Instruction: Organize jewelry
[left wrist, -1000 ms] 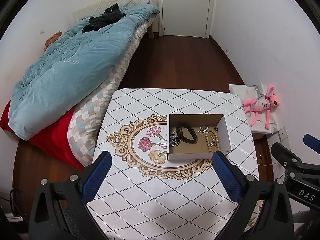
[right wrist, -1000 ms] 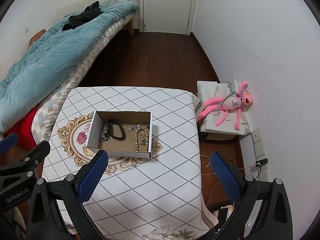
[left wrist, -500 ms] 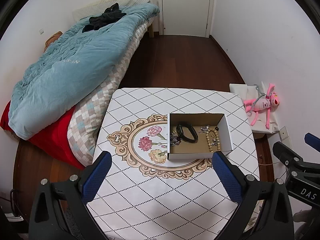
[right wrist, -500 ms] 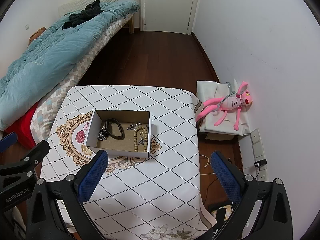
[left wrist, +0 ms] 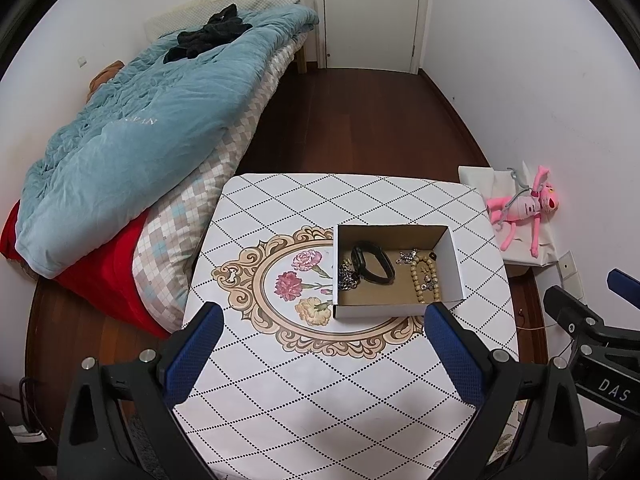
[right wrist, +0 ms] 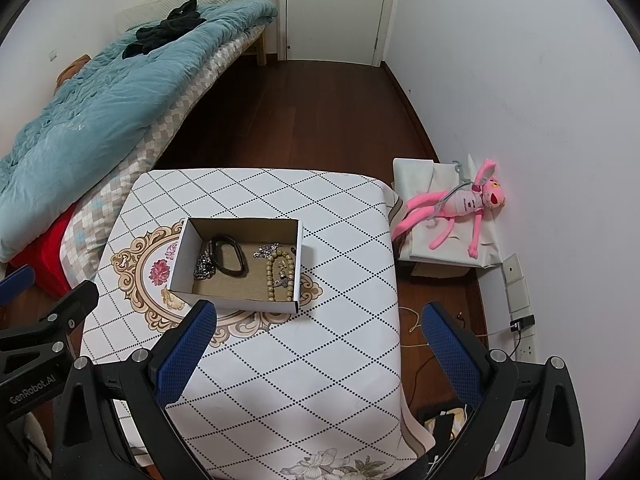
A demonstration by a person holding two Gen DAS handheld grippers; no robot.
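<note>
Occupying the left of a small bedroom: a bed (left wrist: 168, 128) under a blue quilt (left wrist: 132, 140), beside dark wood flooring leading to a white door (left wrist: 372, 12). Standing in the foreground: a table (left wrist: 320, 400) in a white diamond-patterned cloth with a floral medallion. Lying on a pale cloth against the right wall: a pink plush toy (right wrist: 460, 208).

Sitting on the table's far right part, overlapping the medallion's edge: an open cardboard box (right wrist: 240, 304). Hovering over the table's near edge, well short of the box: the left gripper (left wrist: 320, 320) and the right gripper (right wrist: 316, 320), both with blue fingers spread wide and holding nothing.

Resting inside the box: a black band (right wrist: 229, 256), a beaded bracelet (right wrist: 274, 276), a dark metal chain (right wrist: 204, 266) against the left wall, a small silver piece (right wrist: 266, 250) and another small charm, too small to identify. Showing no jewelry loose on the cloth.

Looking close to finished, judging by everything gathered in 1 box; possibly remaining, only separating the tangled pieces or pulling back.
</note>
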